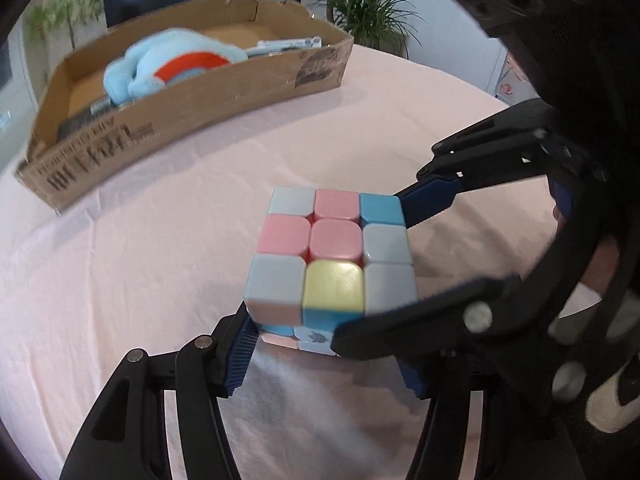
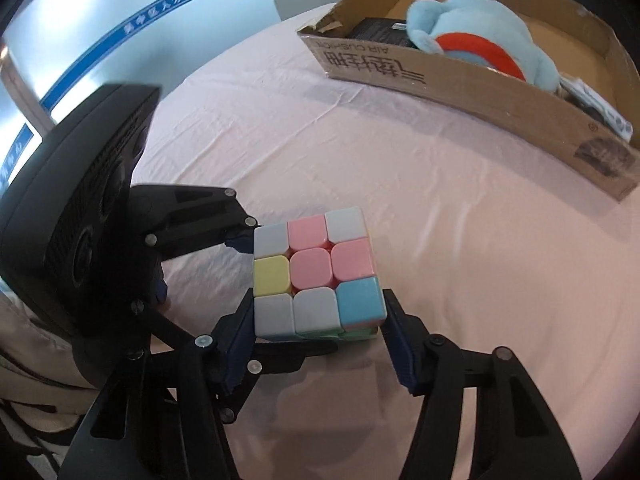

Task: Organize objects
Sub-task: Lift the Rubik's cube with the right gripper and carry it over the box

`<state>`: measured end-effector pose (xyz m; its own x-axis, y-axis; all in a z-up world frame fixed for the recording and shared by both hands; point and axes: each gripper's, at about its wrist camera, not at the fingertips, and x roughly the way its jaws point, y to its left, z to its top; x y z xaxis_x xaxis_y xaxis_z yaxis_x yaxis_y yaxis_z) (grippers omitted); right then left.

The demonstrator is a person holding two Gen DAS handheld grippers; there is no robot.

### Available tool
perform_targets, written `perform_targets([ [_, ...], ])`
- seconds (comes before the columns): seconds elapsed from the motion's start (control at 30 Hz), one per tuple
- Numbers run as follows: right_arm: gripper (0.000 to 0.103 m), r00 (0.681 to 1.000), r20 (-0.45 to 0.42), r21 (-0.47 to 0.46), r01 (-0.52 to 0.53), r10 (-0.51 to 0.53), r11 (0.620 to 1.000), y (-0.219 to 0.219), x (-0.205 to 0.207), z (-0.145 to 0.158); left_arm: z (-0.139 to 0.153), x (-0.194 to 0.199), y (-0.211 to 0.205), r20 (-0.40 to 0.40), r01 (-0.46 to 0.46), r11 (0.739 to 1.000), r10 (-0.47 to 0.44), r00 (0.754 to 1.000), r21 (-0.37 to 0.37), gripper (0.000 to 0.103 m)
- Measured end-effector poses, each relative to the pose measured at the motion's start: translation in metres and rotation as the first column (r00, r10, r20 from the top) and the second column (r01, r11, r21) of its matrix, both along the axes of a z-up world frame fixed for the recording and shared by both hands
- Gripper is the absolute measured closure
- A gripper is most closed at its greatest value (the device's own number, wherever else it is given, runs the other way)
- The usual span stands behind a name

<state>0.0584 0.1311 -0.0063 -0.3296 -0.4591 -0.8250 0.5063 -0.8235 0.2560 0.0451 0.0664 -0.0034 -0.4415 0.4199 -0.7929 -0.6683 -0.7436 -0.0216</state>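
Observation:
A pastel puzzle cube (image 1: 330, 264) stands on the pink tablecloth (image 1: 160, 260); it also shows in the right wrist view (image 2: 316, 276). My left gripper (image 1: 326, 354) has its blue-padded fingers against the cube's near lower sides. My right gripper (image 2: 320, 344) closes on the cube's near edges from the other side; in the left wrist view it reaches in from the right (image 1: 400, 264). The left gripper appears at the left of the right wrist view (image 2: 244, 292). Both grippers grip the cube at once.
A low cardboard box (image 1: 192, 108) stands at the table's far side, holding a light-blue plush toy (image 1: 168, 64), a dark box and small items. It shows in the right wrist view (image 2: 460, 84) at upper right. Potted plants (image 1: 368, 8) stand behind the table.

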Motion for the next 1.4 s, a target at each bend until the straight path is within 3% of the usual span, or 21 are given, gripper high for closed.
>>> perform_targets([
  [0.13,0.042,0.996,0.069,-0.016,0.052,-0.051,0.999,0.008,-0.005,-0.012,-0.004,0.001,0.003,-0.042,-0.024,0.999,0.022,0.999,-0.041,0.044],
  [0.23,0.043,0.994,0.070,-0.037,0.086,-0.083,0.996,0.011,-0.003,-0.014,-0.003,0.003,0.004,-0.057,-0.023,0.999,0.021,0.998,-0.047,0.044],
  [0.37,0.046,0.993,0.076,-0.072,0.096,-0.090,0.993,0.016,-0.004,-0.010,0.006,0.004,-0.005,-0.046,-0.024,1.000,0.023,0.999,-0.007,0.044],
  [0.83,0.046,0.996,-0.015,-0.094,0.085,-0.086,0.992,0.021,-0.003,0.021,0.036,0.003,-0.006,-0.090,-0.013,1.000,0.015,0.996,0.026,0.045],
  [1.4,0.046,0.979,-0.160,-0.112,0.112,-0.129,0.987,0.040,-0.019,0.081,0.099,-0.027,0.006,-0.186,0.005,0.999,0.005,0.982,0.054,0.045],
])
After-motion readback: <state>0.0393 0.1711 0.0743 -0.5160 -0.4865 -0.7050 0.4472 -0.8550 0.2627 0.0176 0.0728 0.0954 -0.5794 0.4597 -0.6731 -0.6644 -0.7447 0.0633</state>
